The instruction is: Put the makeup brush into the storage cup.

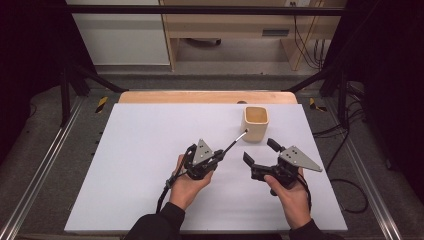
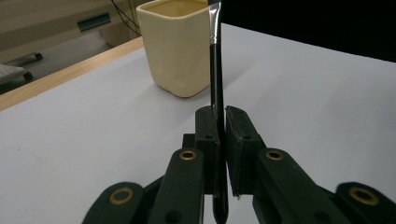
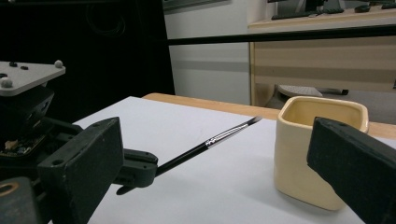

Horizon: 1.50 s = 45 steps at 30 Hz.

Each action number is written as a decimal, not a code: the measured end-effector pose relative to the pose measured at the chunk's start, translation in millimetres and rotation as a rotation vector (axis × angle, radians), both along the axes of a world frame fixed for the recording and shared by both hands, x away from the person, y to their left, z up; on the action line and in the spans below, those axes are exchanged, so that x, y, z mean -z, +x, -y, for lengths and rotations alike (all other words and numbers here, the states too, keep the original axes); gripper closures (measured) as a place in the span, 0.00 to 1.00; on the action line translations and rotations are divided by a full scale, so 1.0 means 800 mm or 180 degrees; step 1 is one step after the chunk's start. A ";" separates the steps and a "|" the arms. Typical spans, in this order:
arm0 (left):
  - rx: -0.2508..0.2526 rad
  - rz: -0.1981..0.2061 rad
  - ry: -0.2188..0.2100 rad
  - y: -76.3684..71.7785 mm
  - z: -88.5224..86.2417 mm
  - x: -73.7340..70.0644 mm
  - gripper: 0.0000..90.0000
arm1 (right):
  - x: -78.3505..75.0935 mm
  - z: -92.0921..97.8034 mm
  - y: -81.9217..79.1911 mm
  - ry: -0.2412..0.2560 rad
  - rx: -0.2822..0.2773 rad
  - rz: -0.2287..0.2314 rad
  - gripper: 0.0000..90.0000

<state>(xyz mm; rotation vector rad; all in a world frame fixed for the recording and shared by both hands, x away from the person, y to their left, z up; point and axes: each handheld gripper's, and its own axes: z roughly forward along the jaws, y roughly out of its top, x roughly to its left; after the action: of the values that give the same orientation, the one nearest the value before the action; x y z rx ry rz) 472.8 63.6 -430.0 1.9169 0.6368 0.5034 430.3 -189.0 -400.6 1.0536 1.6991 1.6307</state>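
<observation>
The left tool [image 1: 218, 156] is clamped on a thin black paintbrush [image 1: 235, 143], gripping the handle near its rear end; in the left gripper view the two black jaws press against the handle from both sides, and a short stub of handle projects behind them toward the camera. The paintbrush [image 2: 215, 70] extends forward from the jaws, tilted upward off the table [image 1: 140, 150], with its silver ferrule and dark bristle tip pointing at the cream cup [image 1: 255, 123]. In the high view the tip lies just beside the near left wall of the cup, below its rim; whether it touches the wall cannot be told. The cup stands upright on the white table surface, near the far edge and right of centre, with its opening facing up. The right tool [image 1: 260, 153] is held to the right of the left tool, just on the near side of the cup, with its jaws wide apart and nothing between them. In the right gripper view the cup [image 3: 303, 154] shows between the spread jaws, with the paintbrush [image 3: 205, 144] slanting toward it from the left tool [image 3: 135, 172].
</observation>
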 end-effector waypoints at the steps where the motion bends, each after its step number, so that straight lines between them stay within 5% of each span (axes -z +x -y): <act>1: 0.0002 0.0001 -0.0006 -0.001 0.001 0.001 0.93 | 0.000 -0.001 0.000 0.0040 0.0038 -0.0009 0.05; 26: -0.0008 0.0131 -0.0247 -0.008 -0.005 0.001 0.93 | 0.005 -0.021 0.008 0.0204 0.0064 -0.0090 0.09; 45: -0.0010 0.0203 -0.0369 -0.017 -0.011 0.005 0.93 | 0.020 -0.042 0.026 0.0528 0.0013 -0.0414 0.12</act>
<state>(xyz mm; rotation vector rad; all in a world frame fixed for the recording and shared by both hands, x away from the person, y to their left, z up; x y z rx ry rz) 458.9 72.1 -434.3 1.7840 0.6147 0.5167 450.9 -155.6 -416.6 1.2666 1.6636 1.7589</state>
